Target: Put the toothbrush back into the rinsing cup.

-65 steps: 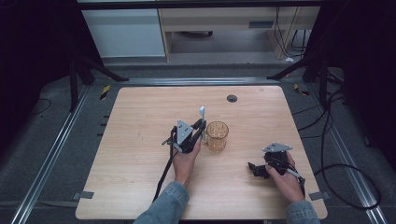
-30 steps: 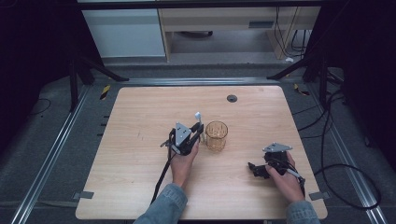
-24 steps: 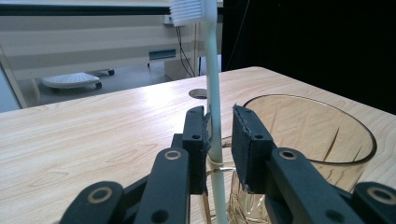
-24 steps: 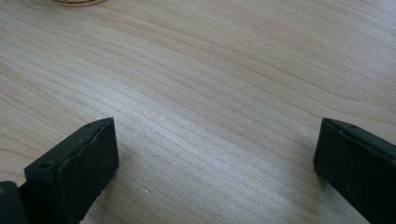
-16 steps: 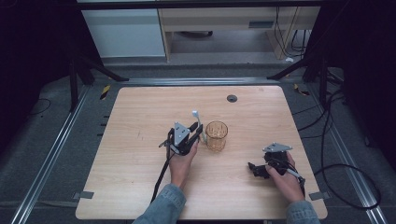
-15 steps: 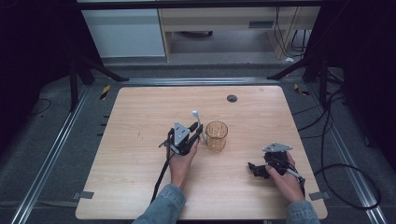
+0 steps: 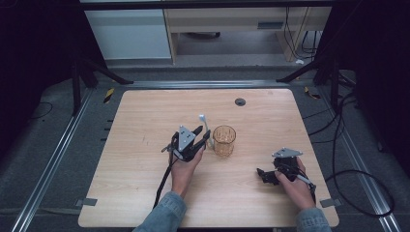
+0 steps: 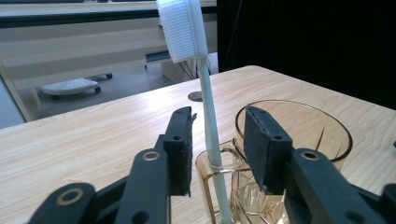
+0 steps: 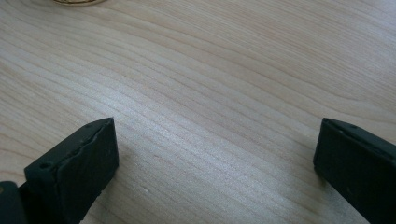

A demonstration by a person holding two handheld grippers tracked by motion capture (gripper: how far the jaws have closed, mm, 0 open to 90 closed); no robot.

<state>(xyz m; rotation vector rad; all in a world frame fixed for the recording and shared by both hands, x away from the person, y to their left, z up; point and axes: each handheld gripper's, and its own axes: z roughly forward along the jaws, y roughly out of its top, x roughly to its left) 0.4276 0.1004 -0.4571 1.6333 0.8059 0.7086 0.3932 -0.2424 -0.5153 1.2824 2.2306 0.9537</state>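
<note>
- The surface carries the cup near its middle.
- The cup is amber glass and upright, its handle toward the left tool.
- The left tool sits just left of the cup, jaws apart on either side of the toothbrush, not pressing it.
- The right tool rests well right of the cup, jaws wide apart, holding nothing.
- The toothbrush stands bristles up beside the cup, passing through the handle.

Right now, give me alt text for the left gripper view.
A white toothbrush stands upright, bristles up, threaded through the handle loop of an amber glass cup. The left claw sits open around it, pads not touching, on a wooden table.
</note>
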